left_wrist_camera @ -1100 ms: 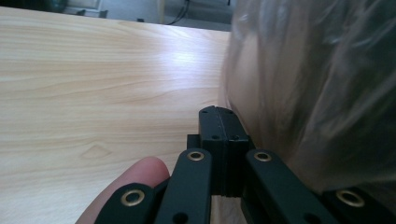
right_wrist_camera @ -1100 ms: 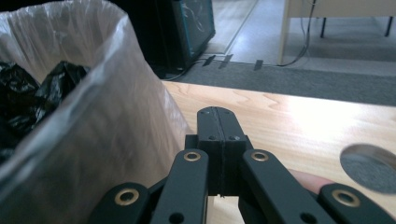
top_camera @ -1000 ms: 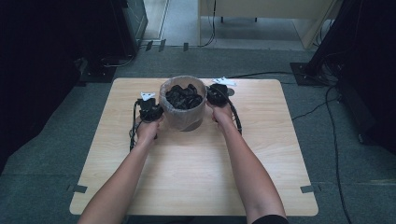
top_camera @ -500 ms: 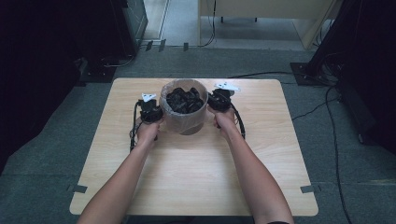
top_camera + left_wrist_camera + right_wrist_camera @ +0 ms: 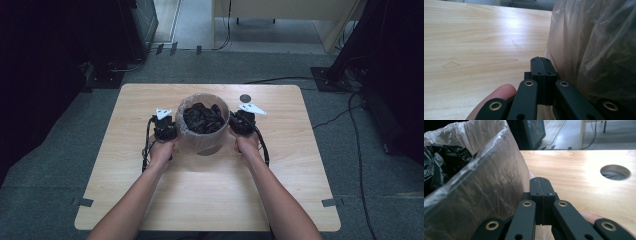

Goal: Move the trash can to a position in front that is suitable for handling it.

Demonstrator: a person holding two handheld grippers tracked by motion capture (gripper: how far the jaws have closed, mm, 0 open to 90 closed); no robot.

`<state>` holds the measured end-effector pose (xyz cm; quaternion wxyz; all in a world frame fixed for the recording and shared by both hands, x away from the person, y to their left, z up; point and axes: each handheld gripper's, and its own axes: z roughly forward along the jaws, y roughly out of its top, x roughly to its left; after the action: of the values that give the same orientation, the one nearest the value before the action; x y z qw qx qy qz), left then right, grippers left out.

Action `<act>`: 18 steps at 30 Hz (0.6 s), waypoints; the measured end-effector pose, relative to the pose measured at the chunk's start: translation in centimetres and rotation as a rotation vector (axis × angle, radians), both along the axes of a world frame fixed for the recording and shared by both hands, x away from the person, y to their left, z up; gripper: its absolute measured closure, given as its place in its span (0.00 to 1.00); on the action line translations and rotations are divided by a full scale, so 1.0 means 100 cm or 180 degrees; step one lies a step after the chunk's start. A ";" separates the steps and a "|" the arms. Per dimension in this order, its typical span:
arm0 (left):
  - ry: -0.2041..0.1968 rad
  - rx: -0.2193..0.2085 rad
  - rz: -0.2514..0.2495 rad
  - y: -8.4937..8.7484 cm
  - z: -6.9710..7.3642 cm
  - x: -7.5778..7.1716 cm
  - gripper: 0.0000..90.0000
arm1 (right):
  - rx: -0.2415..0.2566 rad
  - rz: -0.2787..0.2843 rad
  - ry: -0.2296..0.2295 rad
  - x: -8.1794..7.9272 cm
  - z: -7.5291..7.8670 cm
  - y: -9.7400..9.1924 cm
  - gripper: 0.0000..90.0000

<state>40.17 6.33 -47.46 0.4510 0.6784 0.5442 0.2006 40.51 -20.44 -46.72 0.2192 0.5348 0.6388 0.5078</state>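
From the high view, a person's forearms reach over a pale wooden worktop [image 5: 210, 200], the left hand-held gripper [image 5: 164, 127] and right hand-held gripper [image 5: 243, 122] set against opposite sides of a round bin [image 5: 202, 135] lined with clear plastic and holding crumpled black bags [image 5: 202, 118]. The bin stands at the worktop's middle, toward the far edge, near a round cable hole [image 5: 245, 98].

In the left gripper view, the black jaws are pressed together with nothing between them, just beside the plastic liner [image 5: 596, 42]; a fingertip [image 5: 499, 93] shows below.

In the right gripper view, the jaws are likewise pressed together and empty, beside the bin's liner-covered wall.
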 end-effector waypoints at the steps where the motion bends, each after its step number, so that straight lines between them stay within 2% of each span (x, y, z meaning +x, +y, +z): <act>1: 0.0003 0.0006 -0.0020 -0.001 0.000 -0.003 1.00 | 0.0016 -0.0030 0.0000 -0.005 0.000 -0.001 1.00; 8: 0.0011 0.0012 -0.0121 -0.007 0.000 -0.027 1.00 | 0.0050 -0.0161 0.0013 -0.038 -0.002 -0.007 1.00; 10: 0.0015 -0.0018 -0.0139 -0.007 -0.001 -0.033 1.00 | 0.0019 -0.0176 0.0018 -0.046 -0.002 -0.007 1.00; 11: 0.0008 -0.0021 -0.0161 -0.008 -0.001 -0.036 1.00 | -0.0021 -0.0210 0.0049 -0.056 -0.002 -0.008 1.00; 12: 0.0015 -0.0036 -0.0179 -0.008 -0.001 -0.039 1.00 | -0.0021 -0.0210 0.0049 -0.056 -0.002 -0.008 1.00; 15: 0.0041 -0.0062 -0.0221 -0.008 -0.001 -0.048 1.00 | -0.0100 -0.0250 0.0027 -0.073 -0.001 -0.007 1.00; 16: 0.0038 -0.0055 -0.0249 -0.009 -0.002 -0.054 1.00 | -0.0109 -0.0286 0.0018 -0.083 -0.002 -0.007 1.00; 17: 0.0038 -0.0055 -0.0249 -0.009 -0.002 -0.054 1.00 | -0.0109 -0.0286 0.0018 -0.083 -0.002 -0.007 1.00; 18: 0.0035 -0.0047 -0.0249 -0.009 -0.002 -0.058 1.00 | -0.0098 -0.0317 0.0010 -0.093 -0.002 -0.007 1.00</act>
<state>34.32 5.43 -47.62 0.4605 0.6969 0.5212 0.1751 31.26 -21.14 -46.92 0.2514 0.5633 0.6195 0.4855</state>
